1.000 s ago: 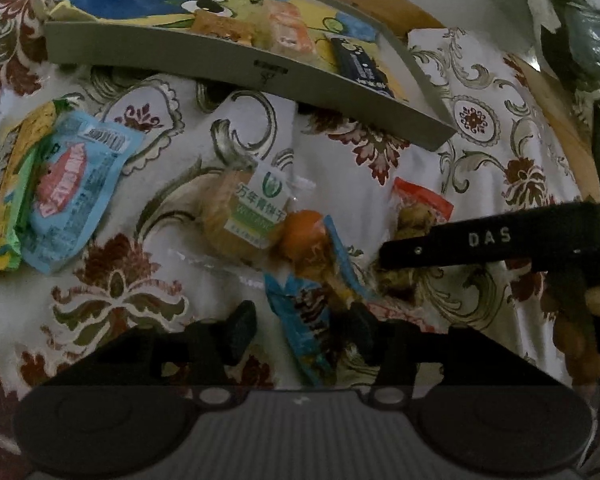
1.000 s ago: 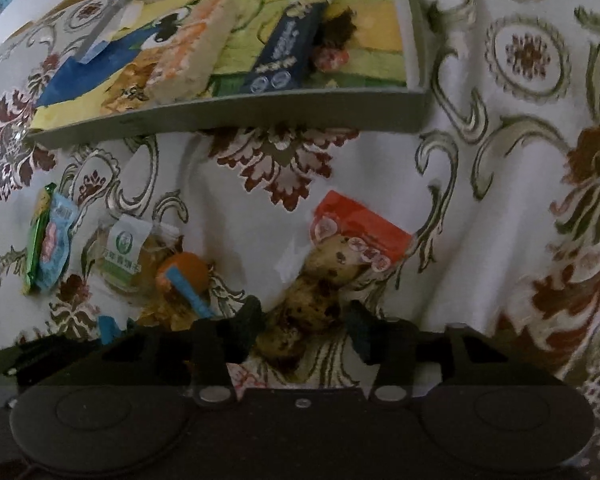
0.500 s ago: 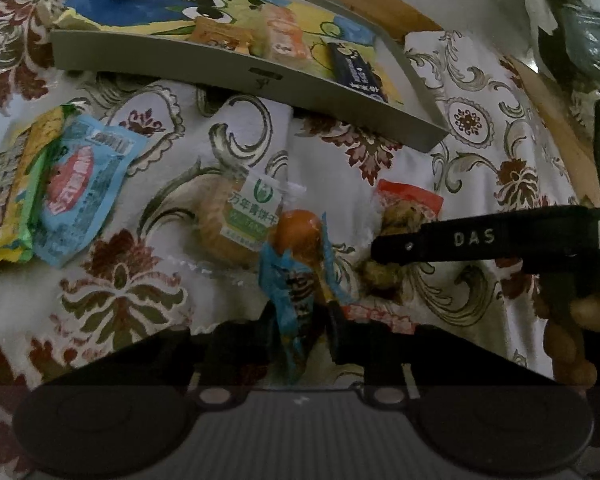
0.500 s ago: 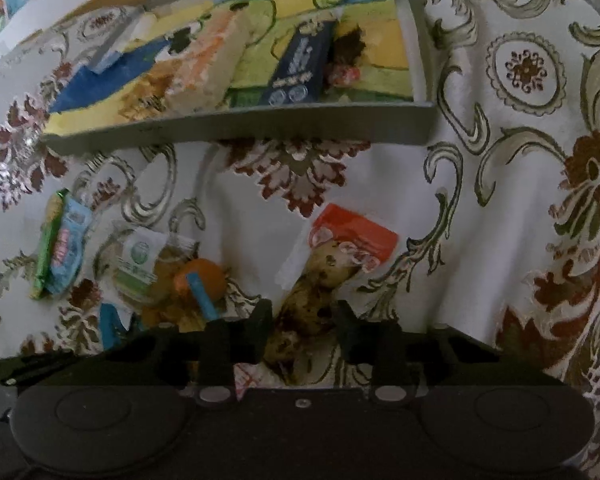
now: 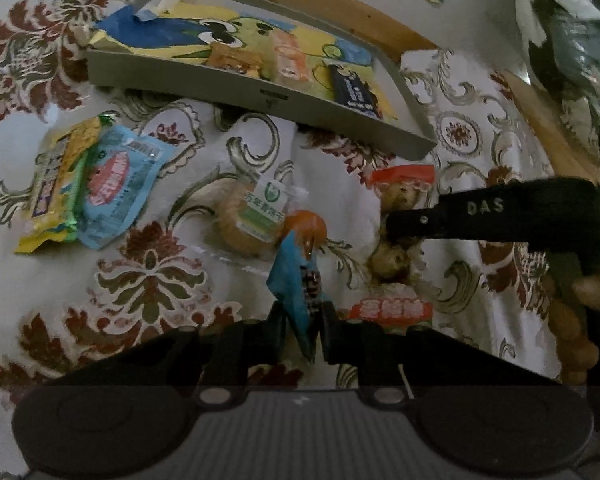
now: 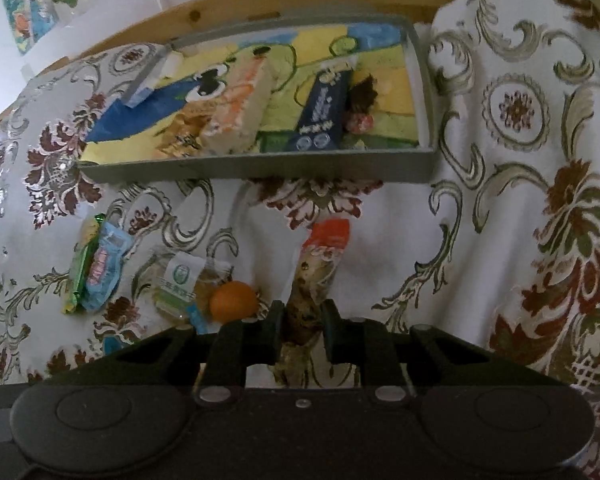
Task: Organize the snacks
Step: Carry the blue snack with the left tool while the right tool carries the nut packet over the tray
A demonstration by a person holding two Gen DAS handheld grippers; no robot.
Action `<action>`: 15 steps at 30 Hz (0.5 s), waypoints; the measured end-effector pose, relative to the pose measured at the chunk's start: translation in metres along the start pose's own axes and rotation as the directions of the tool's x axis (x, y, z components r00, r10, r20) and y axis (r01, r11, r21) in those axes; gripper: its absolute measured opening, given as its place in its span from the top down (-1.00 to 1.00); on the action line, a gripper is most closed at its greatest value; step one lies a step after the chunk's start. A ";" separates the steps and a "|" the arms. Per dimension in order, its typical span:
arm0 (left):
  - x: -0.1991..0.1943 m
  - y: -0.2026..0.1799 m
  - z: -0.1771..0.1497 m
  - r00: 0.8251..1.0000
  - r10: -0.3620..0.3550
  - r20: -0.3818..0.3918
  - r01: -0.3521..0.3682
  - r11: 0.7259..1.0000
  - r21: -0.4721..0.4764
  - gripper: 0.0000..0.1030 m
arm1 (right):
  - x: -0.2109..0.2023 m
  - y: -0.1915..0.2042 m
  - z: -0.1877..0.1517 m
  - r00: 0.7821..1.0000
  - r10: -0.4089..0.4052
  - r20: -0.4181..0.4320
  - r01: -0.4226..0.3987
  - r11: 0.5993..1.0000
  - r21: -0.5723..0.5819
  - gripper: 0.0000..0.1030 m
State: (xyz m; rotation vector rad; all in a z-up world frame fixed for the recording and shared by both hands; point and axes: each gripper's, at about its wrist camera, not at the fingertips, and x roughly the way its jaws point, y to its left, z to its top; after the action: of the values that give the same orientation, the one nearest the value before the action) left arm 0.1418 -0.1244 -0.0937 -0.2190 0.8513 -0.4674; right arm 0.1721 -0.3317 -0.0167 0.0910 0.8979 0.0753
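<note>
Our left gripper pinches a blue snack packet tight between its fingers, lifted just above the patterned cloth, with the orange ball beside it. Our right gripper is clamped on the clear cookie packet with red ends; its side reads "DAS" in the left view. Beyond both lies the grey tray, holding a dark blue bar. The other labels carry Chinese characters we cannot read.

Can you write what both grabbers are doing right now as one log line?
left gripper: shut on blue packet | right gripper: shut on cookie bag | tray: ahead
</note>
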 end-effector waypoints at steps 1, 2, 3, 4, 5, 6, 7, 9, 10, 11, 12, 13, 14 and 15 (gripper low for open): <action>-0.002 0.000 0.000 1.000 -0.001 0.006 0.001 1.000 -0.004 0.64 | -0.003 0.001 -0.001 1.000 -0.002 0.008 0.002 1.000 -0.003 0.61; -0.004 0.001 0.000 1.000 -0.001 0.014 0.001 1.000 -0.008 0.64 | -0.006 0.001 -0.001 1.000 -0.006 0.016 0.006 1.000 -0.009 0.61; -0.006 0.001 0.000 1.000 -0.002 0.021 0.002 1.000 -0.010 0.64 | -0.009 0.002 -0.001 1.000 -0.009 0.025 0.009 1.000 -0.013 0.62; -0.009 0.001 0.000 1.000 -0.004 0.029 0.004 1.000 -0.012 0.64 | -0.013 0.002 -0.001 0.999 -0.012 0.036 0.013 1.000 -0.017 0.62; -0.012 0.001 0.000 0.999 -0.006 0.039 0.007 1.000 -0.013 0.64 | -0.016 0.003 -0.001 0.999 -0.013 0.049 0.014 1.000 -0.021 0.62; -0.015 0.000 0.001 0.999 -0.007 0.048 0.008 1.000 -0.011 0.64 | -0.021 0.003 -0.001 0.998 -0.011 0.066 0.013 1.000 -0.022 0.62; -0.017 -0.001 0.002 0.998 -0.007 0.059 0.008 1.000 -0.008 0.64 | -0.025 0.004 -0.001 0.996 -0.011 0.083 0.013 1.000 -0.025 0.62; -0.023 -0.003 0.005 0.996 -0.009 0.086 0.008 1.000 0.003 0.64 | -0.033 0.005 0.001 0.992 -0.013 0.128 0.018 0.999 -0.040 0.62; -0.025 -0.004 0.008 0.995 -0.010 0.099 0.009 1.000 0.008 0.64 | -0.038 0.006 0.002 0.988 -0.015 0.155 0.023 0.999 -0.046 0.62; -0.027 -0.005 0.011 0.994 -0.012 0.111 0.011 1.000 0.008 0.64 | -0.042 0.007 0.003 0.984 -0.020 0.178 0.030 0.998 -0.051 0.62; -0.028 -0.005 0.014 0.993 -0.013 0.121 0.013 1.000 0.005 0.64 | -0.045 0.008 0.004 0.979 -0.029 0.204 0.041 0.997 -0.058 0.62; -0.029 -0.006 0.019 0.992 -0.016 0.129 0.016 1.000 0.002 0.64 | -0.048 0.008 0.005 0.972 -0.034 0.233 0.050 0.997 -0.065 0.62; -0.030 -0.006 0.025 0.991 -0.016 0.136 0.017 1.000 -0.001 0.64 | -0.051 0.008 0.007 0.966 -0.037 0.257 0.057 0.996 -0.071 0.62; -0.029 -0.007 0.031 0.990 -0.015 0.143 0.016 1.000 -0.003 0.64 | -0.052 0.008 0.008 0.960 -0.039 0.279 0.062 0.995 -0.073 0.62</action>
State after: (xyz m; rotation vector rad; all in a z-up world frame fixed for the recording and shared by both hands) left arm 0.1465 -0.1160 -0.0519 -0.2602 0.7108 -0.4590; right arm 0.1456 -0.3294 0.0297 0.0023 0.6156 0.0500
